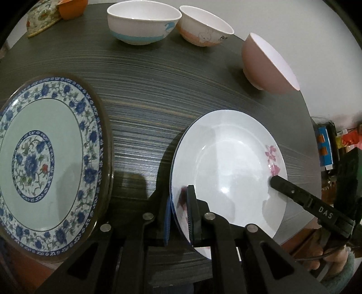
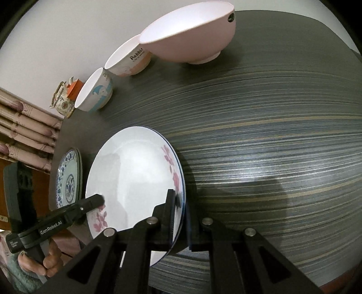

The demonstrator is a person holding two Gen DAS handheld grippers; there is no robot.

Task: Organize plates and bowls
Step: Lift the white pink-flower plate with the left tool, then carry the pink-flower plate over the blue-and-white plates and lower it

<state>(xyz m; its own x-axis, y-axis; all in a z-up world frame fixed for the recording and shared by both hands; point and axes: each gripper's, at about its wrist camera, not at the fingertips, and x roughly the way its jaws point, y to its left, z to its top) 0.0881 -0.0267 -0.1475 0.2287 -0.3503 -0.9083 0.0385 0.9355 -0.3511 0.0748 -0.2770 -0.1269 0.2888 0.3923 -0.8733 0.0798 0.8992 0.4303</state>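
A white plate with pink flowers (image 1: 228, 165) (image 2: 133, 171) is held over the dark striped table (image 1: 158, 95) by both grippers. My left gripper (image 1: 178, 214) is shut on one rim; it shows in the right wrist view (image 2: 95, 199) at the plate's left edge. My right gripper (image 2: 179, 217) is shut on the opposite rim; it shows in the left wrist view (image 1: 275, 181). A blue-and-white floral plate (image 1: 43, 162) (image 2: 67, 178) lies to the left. Three bowls stand at the back: a blue-banded one (image 1: 142, 22) (image 2: 95, 92), a rabbit one (image 1: 203, 27) (image 2: 129, 58) and a pink one (image 1: 267, 61) (image 2: 190, 36).
A floral teapot (image 1: 40, 20) (image 2: 63, 101) and an orange cup (image 1: 72, 9) stand at the far left corner. The table edge (image 1: 312, 135) runs close on the right, with clutter beyond. The table stretches to the right in the right wrist view (image 2: 271, 158).
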